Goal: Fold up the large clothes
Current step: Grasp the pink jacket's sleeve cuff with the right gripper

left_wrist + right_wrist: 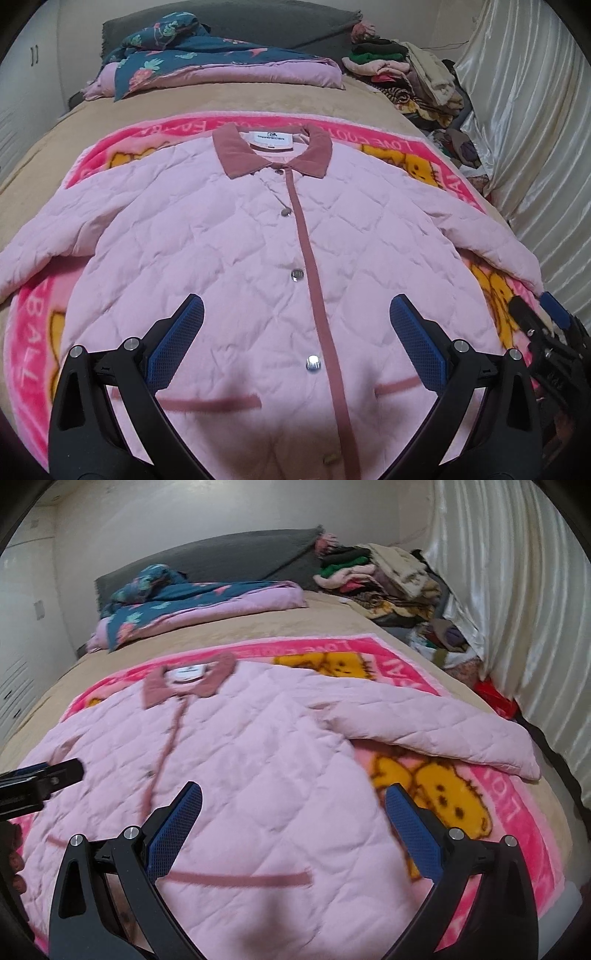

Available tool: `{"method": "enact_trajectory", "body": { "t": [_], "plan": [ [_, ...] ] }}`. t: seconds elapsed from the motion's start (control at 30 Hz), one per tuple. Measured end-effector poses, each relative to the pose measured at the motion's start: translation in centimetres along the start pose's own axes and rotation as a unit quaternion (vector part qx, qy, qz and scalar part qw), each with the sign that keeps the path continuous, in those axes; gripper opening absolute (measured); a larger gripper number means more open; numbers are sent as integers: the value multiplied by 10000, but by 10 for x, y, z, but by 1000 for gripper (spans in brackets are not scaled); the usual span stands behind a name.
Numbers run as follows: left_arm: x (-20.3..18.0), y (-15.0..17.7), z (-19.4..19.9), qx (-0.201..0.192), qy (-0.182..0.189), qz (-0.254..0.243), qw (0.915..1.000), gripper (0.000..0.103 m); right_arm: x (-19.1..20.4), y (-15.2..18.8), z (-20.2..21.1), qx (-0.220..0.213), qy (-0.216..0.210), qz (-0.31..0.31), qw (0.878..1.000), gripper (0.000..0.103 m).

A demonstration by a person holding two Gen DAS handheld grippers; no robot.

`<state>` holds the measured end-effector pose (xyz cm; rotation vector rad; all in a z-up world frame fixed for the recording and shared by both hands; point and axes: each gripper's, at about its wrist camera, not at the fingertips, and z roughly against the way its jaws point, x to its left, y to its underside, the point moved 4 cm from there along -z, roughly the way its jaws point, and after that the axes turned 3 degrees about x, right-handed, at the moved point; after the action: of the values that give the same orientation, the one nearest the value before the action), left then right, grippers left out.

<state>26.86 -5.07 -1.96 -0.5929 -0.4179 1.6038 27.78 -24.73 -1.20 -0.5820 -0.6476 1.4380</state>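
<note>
The pink quilted jacket (pixel 258 236) lies face up and buttoned on a pink cartoon blanket (pixel 406 147) spread over the bed (pixel 184 99), collar toward the top of the frame and both sleeves splayed outward. The left tool (pixel 295 328) hovers over the lower middle of the jacket with its blue pads spread wide and nothing between them; the right tool (pixel 293 812) hangs over the jacket's lower right part, equally wide open and empty. The chief risk, as I judge it, is a pinch that takes in the fleecy blanket with the jacket, so the blanket would lift and drag the whole layout askew. The padded fabric is thick and springy, so a shallow bite on one layer could slip out partway through a fold. The right sleeve (pixel 436 723), at centre right of the right view, reaches close to the bed's edge and could slide off if nudged. Snap buttons (pixel 297 275) along the placket (pixel 314 295) may also resist a clean crease.
</note>
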Motion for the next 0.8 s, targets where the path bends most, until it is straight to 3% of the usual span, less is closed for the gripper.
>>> {"method": "enact_trajectory", "body": {
  "t": [0.2, 0.3, 0.4, 0.67, 0.8],
  "plan": [
    [-7, -17, -21, 78, 229, 43, 9997, 95, -55, -13, -34, 244, 208, -668, 9973, 99],
    [-10, -24, -32, 59, 49, -19, 10000, 95, -84, -18, -48, 345, 306, -993, 9940, 99],
    [-11, -29, -43, 140, 95, 39, 9998, 95, -113, -20, -63, 450, 309, -1397, 9887, 99],
    [-15, -32, -80, 434, 41, -21, 9990, 95, -190, -14, -93, 528, 856, -2265, 9688, 99],
    [-21, -31, -91, 452, 6, -111, 9989, 95, -232, -4, -109, 607, 978, -2883, 9506, 99]
  ]
}}
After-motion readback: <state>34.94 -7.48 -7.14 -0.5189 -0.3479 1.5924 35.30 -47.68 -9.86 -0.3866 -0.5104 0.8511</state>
